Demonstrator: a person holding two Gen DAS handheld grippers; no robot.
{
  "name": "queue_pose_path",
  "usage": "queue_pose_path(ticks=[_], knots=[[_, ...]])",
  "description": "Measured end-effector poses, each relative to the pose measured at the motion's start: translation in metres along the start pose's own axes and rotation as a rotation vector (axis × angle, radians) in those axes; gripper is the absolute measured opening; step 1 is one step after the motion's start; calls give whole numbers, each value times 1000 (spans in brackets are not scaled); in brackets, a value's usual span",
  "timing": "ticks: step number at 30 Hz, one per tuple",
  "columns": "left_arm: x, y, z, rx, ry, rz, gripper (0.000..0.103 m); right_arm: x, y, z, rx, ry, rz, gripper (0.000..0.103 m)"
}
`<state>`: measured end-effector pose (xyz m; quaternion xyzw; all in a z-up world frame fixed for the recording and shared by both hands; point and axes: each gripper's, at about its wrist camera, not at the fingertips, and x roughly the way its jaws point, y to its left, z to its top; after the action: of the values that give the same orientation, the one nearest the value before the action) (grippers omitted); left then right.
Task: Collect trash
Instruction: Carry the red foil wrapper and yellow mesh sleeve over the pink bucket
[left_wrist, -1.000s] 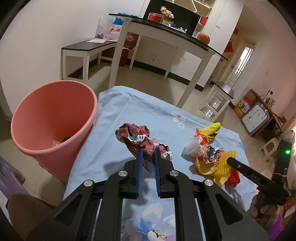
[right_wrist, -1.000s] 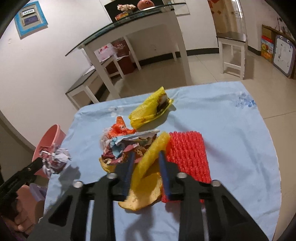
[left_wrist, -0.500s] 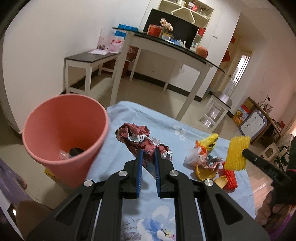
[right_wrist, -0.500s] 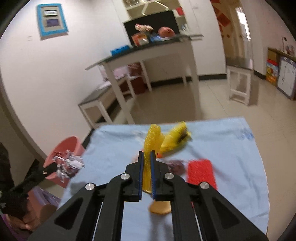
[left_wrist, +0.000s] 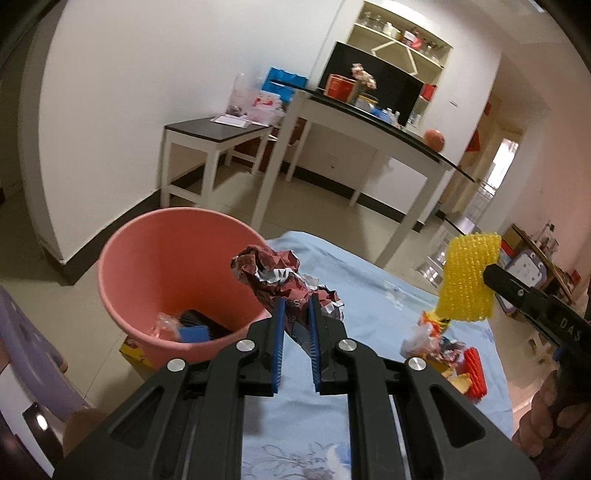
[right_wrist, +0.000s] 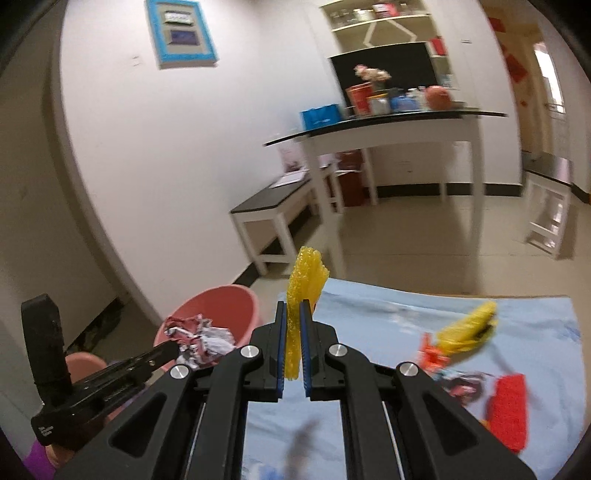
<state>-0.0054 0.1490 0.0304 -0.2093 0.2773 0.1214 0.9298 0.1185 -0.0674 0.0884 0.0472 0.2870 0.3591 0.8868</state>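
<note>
Above the near edge of the pink bin (left_wrist: 177, 273), a crumpled dark-red and silver wrapper (left_wrist: 280, 280) is held by the left gripper (left_wrist: 295, 321), whose blue pads are pinched onto its lower part. The wrapper is lifted clear of the light-blue floral cloth (left_wrist: 369, 295) that covers the table. Some discarded items, among them a blue piece and a dark one, are seen at the bottom of the bin.

To the right, a piece of yellow foam netting (right_wrist: 304, 291) is clamped by the right gripper (right_wrist: 291, 343); the jaws are pressed almost together, with the netting standing up out of them. In the left wrist view the same netting is seen raised above the cloth, well apart from the wrapper. A hand (left_wrist: 543, 417) is partly seen on the right gripper's handle.

On the cloth a small heap of remaining trash (left_wrist: 439, 343) is left: a red foam net (right_wrist: 508, 410), a yellow bag (right_wrist: 467, 328), orange scraps and mixed wrappers. The right wrist view is blurred, so finer detail of the heap cannot be told.
</note>
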Motion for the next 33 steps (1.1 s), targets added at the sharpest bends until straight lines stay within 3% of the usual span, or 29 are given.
queue_pose_path(ticks=[16,33], knots=[[0,57,12,-53,-67,148,12,93,82,3,-82,93,171,6],[31,99,3,-42,-14,253,12,182,112,-32,-115,245,209,7]])
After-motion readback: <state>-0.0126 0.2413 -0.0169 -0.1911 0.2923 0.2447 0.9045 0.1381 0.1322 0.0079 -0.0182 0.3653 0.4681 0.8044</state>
